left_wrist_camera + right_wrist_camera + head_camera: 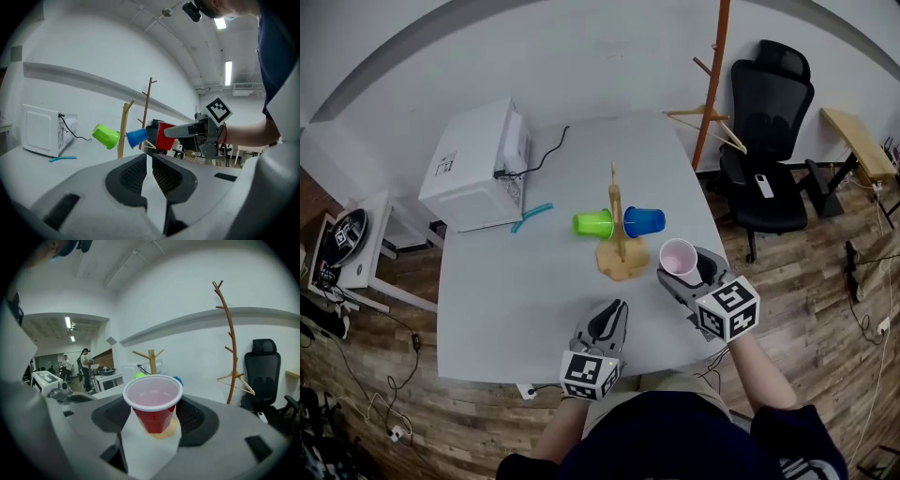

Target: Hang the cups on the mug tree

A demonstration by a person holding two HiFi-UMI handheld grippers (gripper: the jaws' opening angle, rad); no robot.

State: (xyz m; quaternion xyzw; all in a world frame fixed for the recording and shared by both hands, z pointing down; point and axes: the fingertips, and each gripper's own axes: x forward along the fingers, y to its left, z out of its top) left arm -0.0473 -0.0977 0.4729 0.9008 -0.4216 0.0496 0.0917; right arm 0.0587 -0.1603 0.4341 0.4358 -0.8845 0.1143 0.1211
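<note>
Right gripper [152, 414] pinches the red cup [153, 401] low on its wall, one jaw on each side. The cup is upright, mouth up, with a white rim and a pale inside. From the head view it sits just right of the mug tree [619, 234], near the round wooden base. From the left gripper view it is up off the table, about level with the blue cup [643, 221] and close beside it, not on any peg. I can't tell if it touches the tree. The blue cup hangs on the tree's right side, the green cup [593, 223] on its left, both tipped sideways with their mouths pointing away from the trunk. Left gripper [614, 309] is empty, jaws pressed together with only a thin slit between the pads. I hold it near the table's front edge, left of the right one and well apart from the tree. The table [516, 309] is pale grey. Far left on it is a white microwave [478, 164] with a black cable [546, 155] running out of it and a small teal stick [532, 216] just beside it. Behind the table are an orange coat stand [713, 84] with a wooden hanger [708, 117], and a black office chair [769, 122] to its right on the wood floor [825, 300].
</note>
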